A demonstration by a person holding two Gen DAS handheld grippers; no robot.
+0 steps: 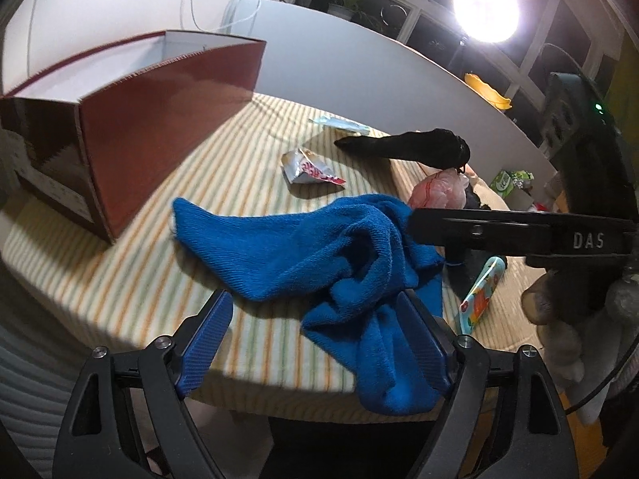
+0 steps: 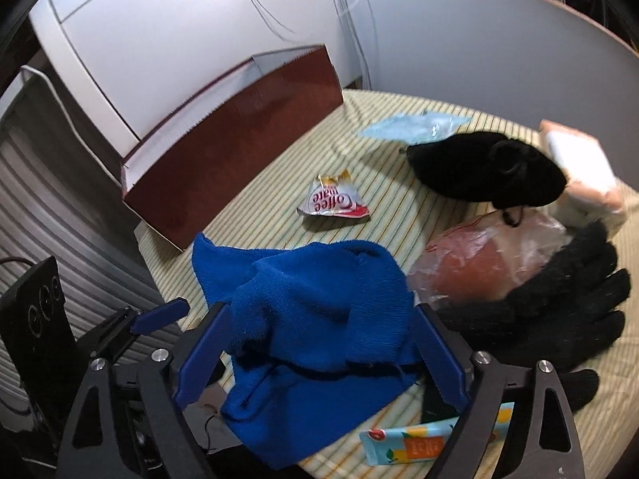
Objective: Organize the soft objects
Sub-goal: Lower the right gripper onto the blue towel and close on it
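Observation:
A blue knitted cloth [image 1: 319, 247] lies crumpled on the striped tablecloth [image 1: 223, 167], one end hanging over the near edge. My left gripper [image 1: 315, 319] is open, its jaws either side of the cloth's near fold. My right gripper [image 2: 319, 335] is open too, jaws astride the same blue cloth [image 2: 315, 303]. In the left wrist view the right gripper's body [image 1: 519, 231] reaches in from the right over the cloth. A black fabric pouch [image 2: 487, 167] and a black knit glove [image 2: 559, 307] lie at the right. A dark red open box [image 1: 159, 119] stands at the left.
A Coffee-mate sachet [image 2: 335, 201], a light blue packet [image 2: 411, 123], a clear bag with something red [image 2: 487, 255], a colourful tube [image 2: 423, 443] and a pink-white pack [image 2: 579, 159] lie on the table. A white board [image 2: 479, 40] stands behind. A bright lamp [image 1: 485, 8] glares.

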